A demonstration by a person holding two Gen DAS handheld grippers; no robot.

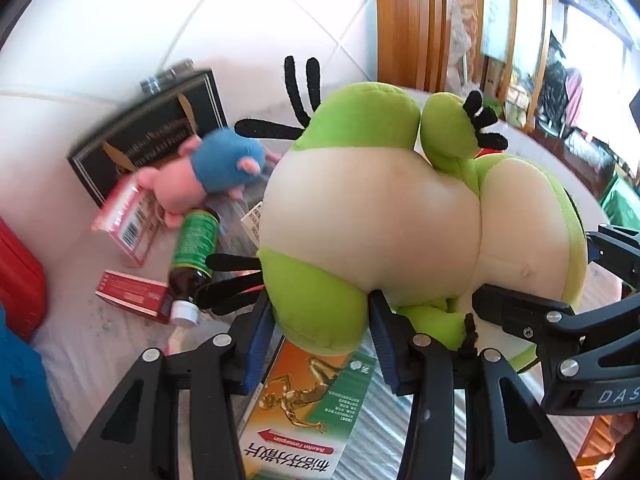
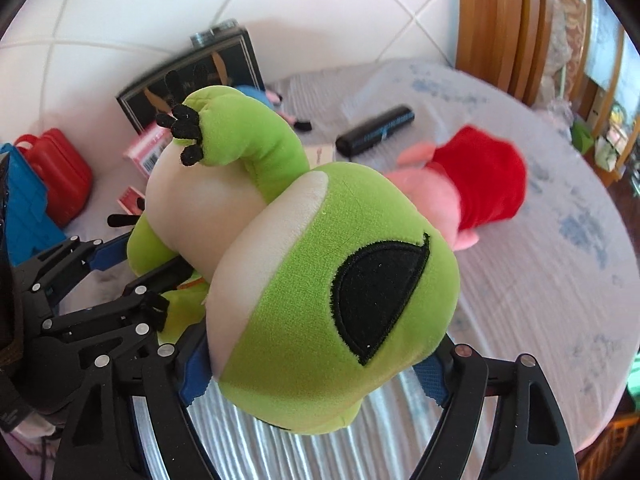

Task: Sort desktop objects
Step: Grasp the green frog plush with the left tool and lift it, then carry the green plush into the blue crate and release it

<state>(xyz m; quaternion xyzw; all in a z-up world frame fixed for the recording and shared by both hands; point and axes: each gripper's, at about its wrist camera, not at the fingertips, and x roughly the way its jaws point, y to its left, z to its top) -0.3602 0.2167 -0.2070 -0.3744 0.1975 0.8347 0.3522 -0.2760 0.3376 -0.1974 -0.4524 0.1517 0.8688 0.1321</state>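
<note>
A green and cream frog plush (image 1: 380, 208) with black toes fills both views and is held clear of the table between my two grippers. My left gripper (image 1: 320, 320) is shut on one green leg, its blue pads pressing both sides. My right gripper (image 2: 312, 368) is shut on the frog's head (image 2: 320, 280), just below the black eye patch. In the left wrist view the right gripper (image 1: 560, 276) shows at the right edge. In the right wrist view the left gripper (image 2: 136, 268) shows at the lower left.
Under the frog lies a green and orange medicine box (image 1: 304, 400). Left of it are a green-labelled bottle (image 1: 192, 248), two red boxes (image 1: 128, 220), a blue-dressed pig plush (image 1: 216, 168) and a black box (image 1: 152, 136). A red-dressed pig plush (image 2: 472, 184) and a black case (image 2: 376, 130) lie on the cloth (image 2: 520, 300).
</note>
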